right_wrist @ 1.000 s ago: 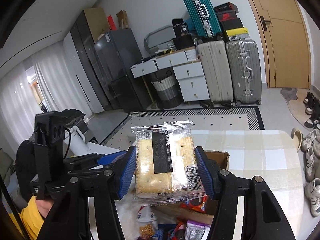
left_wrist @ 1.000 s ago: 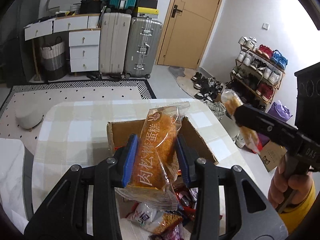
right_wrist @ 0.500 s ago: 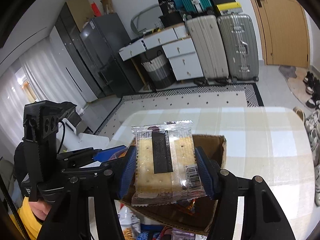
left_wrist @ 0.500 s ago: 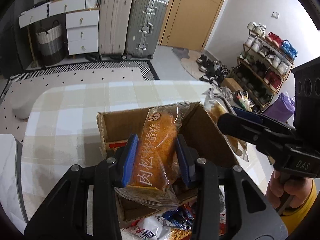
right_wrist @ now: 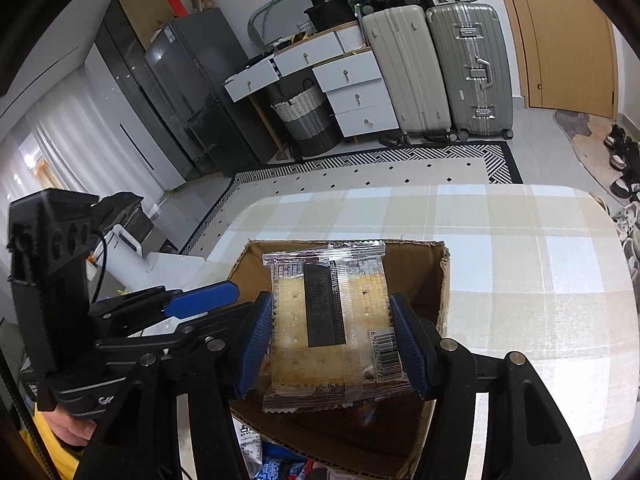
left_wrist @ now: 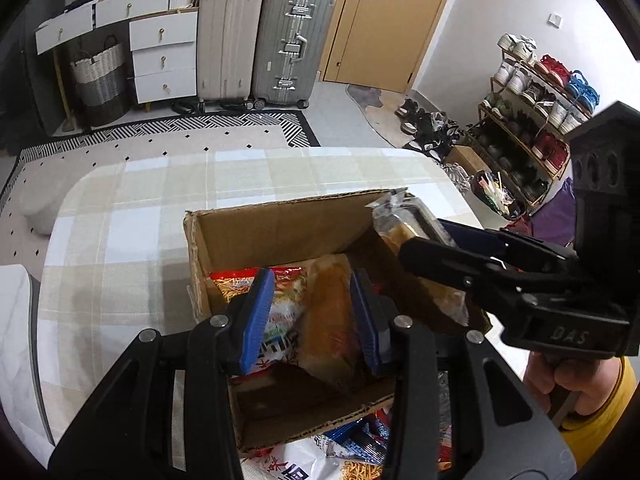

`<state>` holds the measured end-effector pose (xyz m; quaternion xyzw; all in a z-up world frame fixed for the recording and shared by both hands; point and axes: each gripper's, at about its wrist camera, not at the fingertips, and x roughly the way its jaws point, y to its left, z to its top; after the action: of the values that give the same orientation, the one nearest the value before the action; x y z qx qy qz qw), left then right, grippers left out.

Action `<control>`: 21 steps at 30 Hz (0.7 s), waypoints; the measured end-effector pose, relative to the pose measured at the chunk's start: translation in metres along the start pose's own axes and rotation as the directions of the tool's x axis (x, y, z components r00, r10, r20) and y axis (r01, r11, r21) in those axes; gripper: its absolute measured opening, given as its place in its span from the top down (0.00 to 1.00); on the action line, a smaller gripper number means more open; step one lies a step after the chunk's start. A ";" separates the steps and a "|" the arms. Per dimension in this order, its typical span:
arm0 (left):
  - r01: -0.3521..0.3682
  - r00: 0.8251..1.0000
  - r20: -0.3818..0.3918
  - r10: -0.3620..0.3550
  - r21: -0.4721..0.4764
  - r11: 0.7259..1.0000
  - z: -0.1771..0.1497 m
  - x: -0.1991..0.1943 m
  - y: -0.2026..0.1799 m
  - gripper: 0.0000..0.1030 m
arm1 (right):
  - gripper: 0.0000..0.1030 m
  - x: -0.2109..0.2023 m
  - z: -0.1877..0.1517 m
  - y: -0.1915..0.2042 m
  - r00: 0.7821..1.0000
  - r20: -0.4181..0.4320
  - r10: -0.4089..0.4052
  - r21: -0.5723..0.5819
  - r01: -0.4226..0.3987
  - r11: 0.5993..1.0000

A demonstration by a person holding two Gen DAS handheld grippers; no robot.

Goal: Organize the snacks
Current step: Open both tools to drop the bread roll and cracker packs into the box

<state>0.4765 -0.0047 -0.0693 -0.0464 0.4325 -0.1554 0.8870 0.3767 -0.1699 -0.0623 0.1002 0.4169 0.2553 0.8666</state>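
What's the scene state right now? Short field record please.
container: open cardboard box on checked tablecloth
left gripper: jaws shut on orange cake packet, lowered inside the box
right gripper: jaws shut on clear cracker packet, over the box
in box: red noodle-snack bag
outside box: loose snack packets at near edge

Both views are fisheye cameras riding just behind a gripper's fingers and tilted steeply down, very near the cardboard box (left_wrist: 280,224) on the checked table (left_wrist: 132,216). The left wrist view faces the door and shoe rack (left_wrist: 532,112) at upper right; the right wrist view faces the fridge (right_wrist: 188,92) at upper left. Both share the box, the table, the suitcases (right_wrist: 440,68) and drawers, and each shows the other gripper at its frame edge.
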 end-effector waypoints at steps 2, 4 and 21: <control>-0.004 1.000 0.000 0.004 0.009 1.000 0.000 0.004 -0.001 0.65 | 0.43 0.000 0.000 0.000 1.000 -0.004 -0.003 -0.002 0.003 1.000; -0.002 1.000 0.001 0.002 0.004 1.000 -0.004 0.003 -0.002 0.65 | 0.43 0.001 -0.001 0.000 1.000 -0.008 -0.007 -0.004 0.007 1.000; -0.027 0.999 -0.021 0.027 0.000 1.000 -0.041 -0.041 0.003 0.64 | 0.42 0.013 -0.014 0.000 0.997 -0.070 -0.046 0.017 0.047 0.999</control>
<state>0.4211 0.0133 -0.0643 -0.0389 0.4423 -0.1439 0.8844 0.3728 -0.1634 -0.0798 0.0897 0.4514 0.2346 0.8563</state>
